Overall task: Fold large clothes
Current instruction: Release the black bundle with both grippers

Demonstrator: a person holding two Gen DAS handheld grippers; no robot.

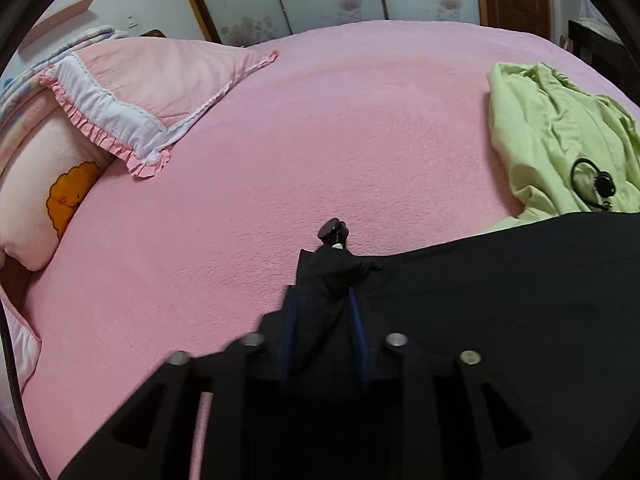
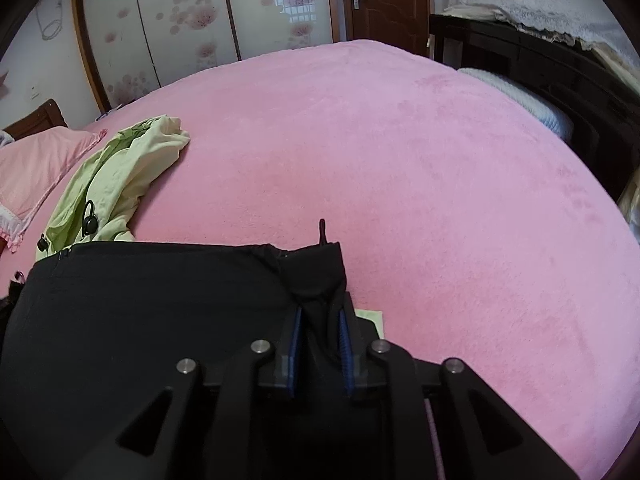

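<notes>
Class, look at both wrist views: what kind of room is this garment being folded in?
Most likely a home bedroom: a wide bed under a pink blanket, a frilled pink pillow at its head, and floral sliding wardrobe doors behind.

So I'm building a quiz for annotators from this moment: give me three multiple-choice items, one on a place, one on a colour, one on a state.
1. Where does the green jacket lie?
A. on the floor
B. on the bed, beyond the black garment
C. over the pillow

2. What colour is the bed cover?
A. pink
B. white
C. blue

3. What are the left gripper and right gripper doing?
A. both open
B. only one is gripping
C. each clamps a corner of the black garment

Answers: B, it is bunched past the black edge; A, pink plush throughout; C, black fabric is pinched between both pairs of jaws.
</notes>
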